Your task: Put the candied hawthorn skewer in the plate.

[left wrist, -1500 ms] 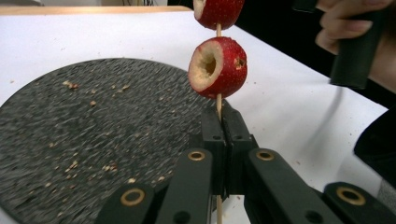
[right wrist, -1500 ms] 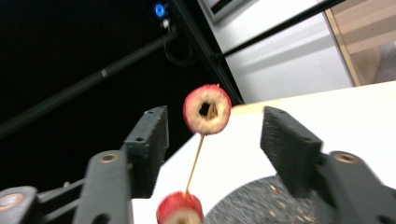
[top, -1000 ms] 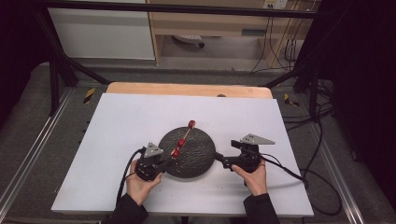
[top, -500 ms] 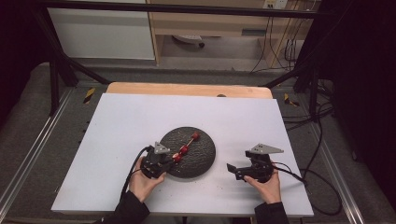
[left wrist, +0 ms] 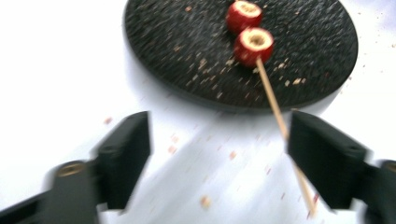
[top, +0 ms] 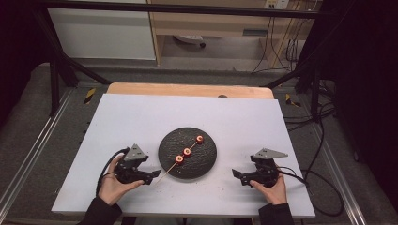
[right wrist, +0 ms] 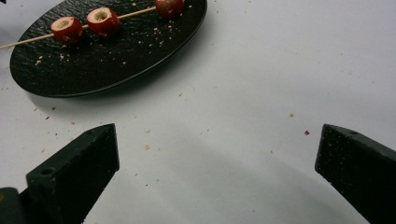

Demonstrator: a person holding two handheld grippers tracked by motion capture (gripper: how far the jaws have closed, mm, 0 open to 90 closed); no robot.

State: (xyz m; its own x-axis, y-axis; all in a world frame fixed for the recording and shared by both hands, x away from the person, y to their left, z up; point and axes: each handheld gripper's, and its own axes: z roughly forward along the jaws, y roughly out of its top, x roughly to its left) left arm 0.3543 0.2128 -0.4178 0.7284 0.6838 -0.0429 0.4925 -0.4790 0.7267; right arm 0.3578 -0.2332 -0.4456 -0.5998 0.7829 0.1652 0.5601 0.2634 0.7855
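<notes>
A thin wooden skewer (top: 180,159) threaded with three red fruit pieces (top: 187,152) lies slantwise across a round black plate (top: 209,161) at the middle of the white table (top: 141,117), its bare end jutting over the plate's near-left rim toward the left gripper (top: 152,175). We see that gripper, cradled in the person's left hand (top: 110,187), just beside the plate's left edge, its jaws having just been opening and now standing wide apart with nothing gripped; in the left gripper view the stick (left wrist: 280,126) passes in front of the right-hand jaw, close to it, though blur keeps us from telling whether it touches, and two hollowed red pieces (left wrist: 254,44) sit on the plate's pebbled surface (left wrist: 177,51). Crumbs (left wrist: 204,201) dot the white top under the jaws. On the other side we find the right gripper (top: 238,176), held in the right hand (top: 272,190), resting low near the table's front edge and set apart from the plate, its jaws likewise spread wide and empty; the right gripper view shows bare table (right wrist: 261,93) between them and the plate (right wrist: 93,70) with its skewer (right wrist: 130,15) farther off at upper left. Black cables (top: 305,176) trail from the grippers
</notes>
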